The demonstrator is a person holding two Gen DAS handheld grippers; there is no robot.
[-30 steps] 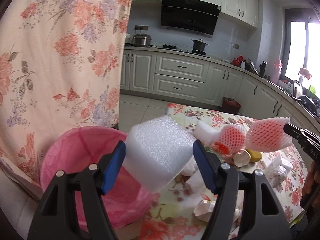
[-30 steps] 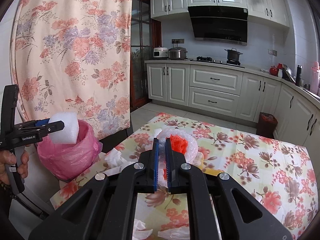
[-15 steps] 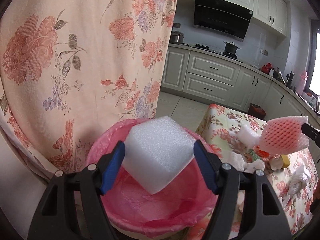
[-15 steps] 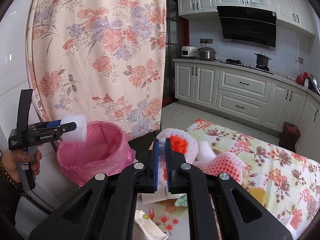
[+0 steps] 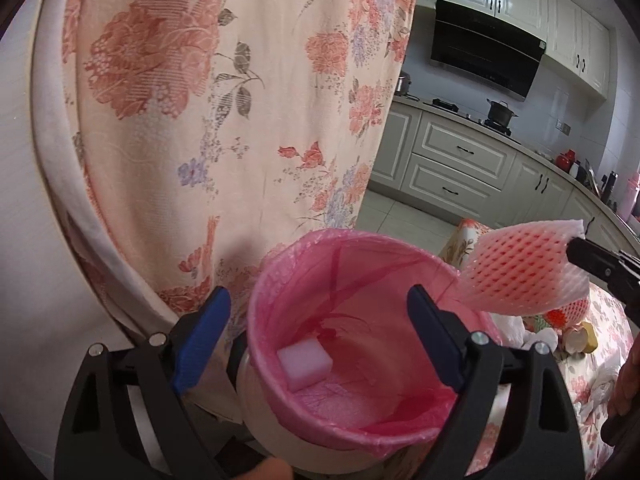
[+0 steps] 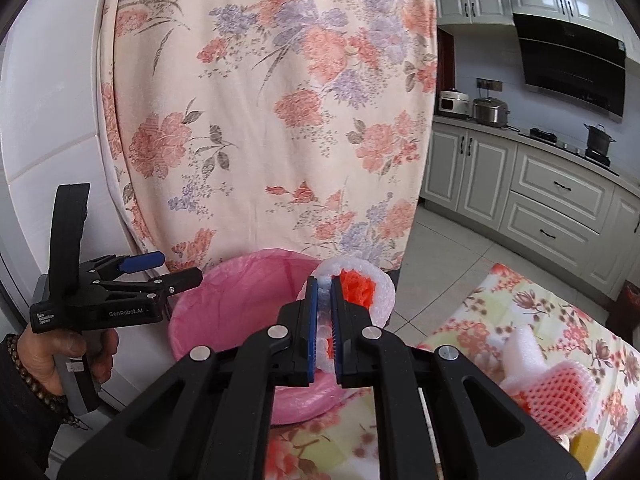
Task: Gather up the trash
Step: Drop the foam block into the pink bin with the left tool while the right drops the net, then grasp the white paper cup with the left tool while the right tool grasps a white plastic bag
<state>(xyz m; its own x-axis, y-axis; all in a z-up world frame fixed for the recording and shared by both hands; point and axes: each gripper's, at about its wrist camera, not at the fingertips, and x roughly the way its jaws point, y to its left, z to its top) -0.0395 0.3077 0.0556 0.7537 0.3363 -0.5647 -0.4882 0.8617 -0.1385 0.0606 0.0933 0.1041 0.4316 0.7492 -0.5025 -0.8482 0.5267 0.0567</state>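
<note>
- The white foam block [image 5: 305, 363], a piece of the trash, lies at the bottom of the round bin with the pink plastic liner [image 5: 280, 276], against its left inner wall and touching no gripper.
- Your left gripper [image 5: 316, 340] hangs over the mouth of the bin; its jaws are opening, the blue pads [image 5: 202, 340] stand wide on both sides of the rim, and nothing is between them.
- In the right wrist view your left hand [image 6: 76, 354] holds the handle of this gripper, at the left of the bin.
- Behind the bin hangs a cream curtain with pink and purple flowers [image 5: 224, 120].
- Your right gripper [image 6: 323, 320] is closed tight on a white and pink foam fruit net with an orange-red inside [image 6: 360, 288]; the net is just above the right edge of the bin.
- In the left wrist view the same net [image 5: 520, 268] hangs at the right rim, held by its upper right corner.
- To the right, on the table with the flowered cloth [image 6: 560, 308], lie another pink foam net [image 6: 552, 392], a white foam piece [image 6: 520, 344] touching it, and a yellow piece [image 6: 586, 442] near the edge.
</note>
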